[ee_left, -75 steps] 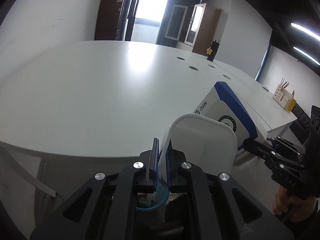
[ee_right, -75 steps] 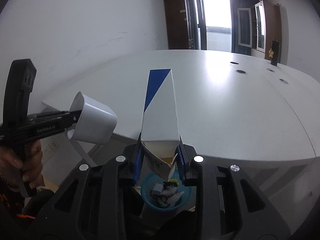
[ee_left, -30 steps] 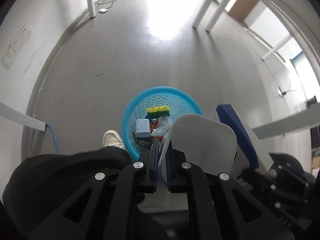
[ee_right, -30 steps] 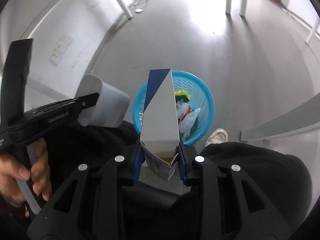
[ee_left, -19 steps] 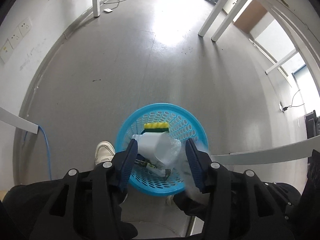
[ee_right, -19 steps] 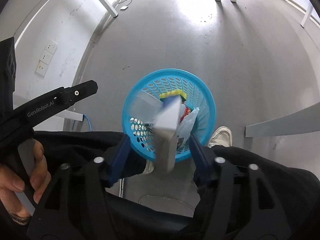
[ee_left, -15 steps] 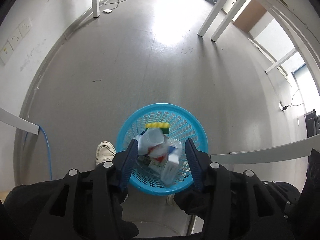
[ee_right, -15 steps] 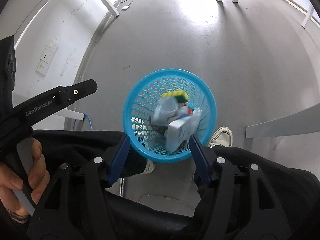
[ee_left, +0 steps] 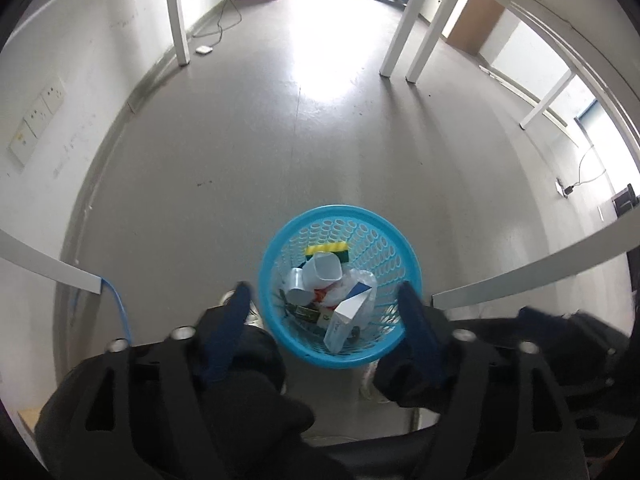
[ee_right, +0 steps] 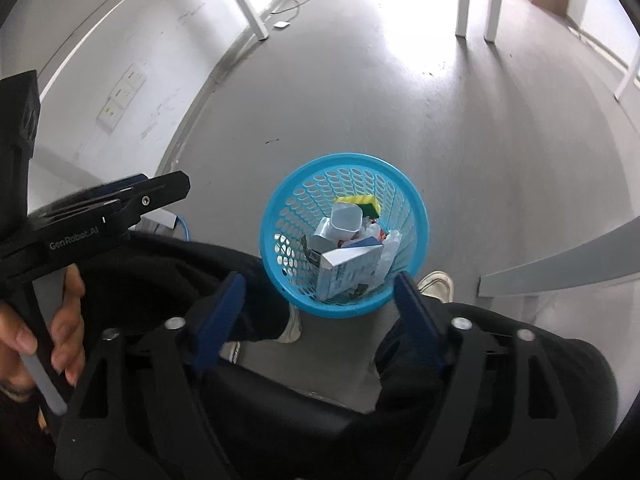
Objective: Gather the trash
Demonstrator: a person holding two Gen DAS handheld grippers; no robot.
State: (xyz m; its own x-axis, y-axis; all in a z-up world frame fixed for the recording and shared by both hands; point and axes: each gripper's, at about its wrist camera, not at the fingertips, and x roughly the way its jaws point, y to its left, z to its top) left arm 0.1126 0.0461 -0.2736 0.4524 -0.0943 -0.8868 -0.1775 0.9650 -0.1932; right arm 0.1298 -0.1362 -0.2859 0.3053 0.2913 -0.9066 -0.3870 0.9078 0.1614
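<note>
The black left gripper (ee_left: 322, 312) and black right gripper (ee_right: 318, 300) hang over the round blue plastic basket (ee_right: 280, 216), jaws opening, nothing between them. White plastic cup (ee_right: 346, 218) and blue-white carton (ee_right: 348, 266) lie inside; drop seems done, so next comes finding more trash.

Grey glossy floor (ee_left: 280, 140), white wall (ee_left: 72, 60) with sockets (ee_left: 36, 116), white table legs (ee_left: 408, 28), daylight glare.

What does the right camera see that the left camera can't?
Only the right view shows a hand holding the other black tongs. Only the left view shows a corner of wooden furniture at its lower left edge. Both show the blue basket on the floor, with a white cup, a yellow sponge and a carton inside.
</note>
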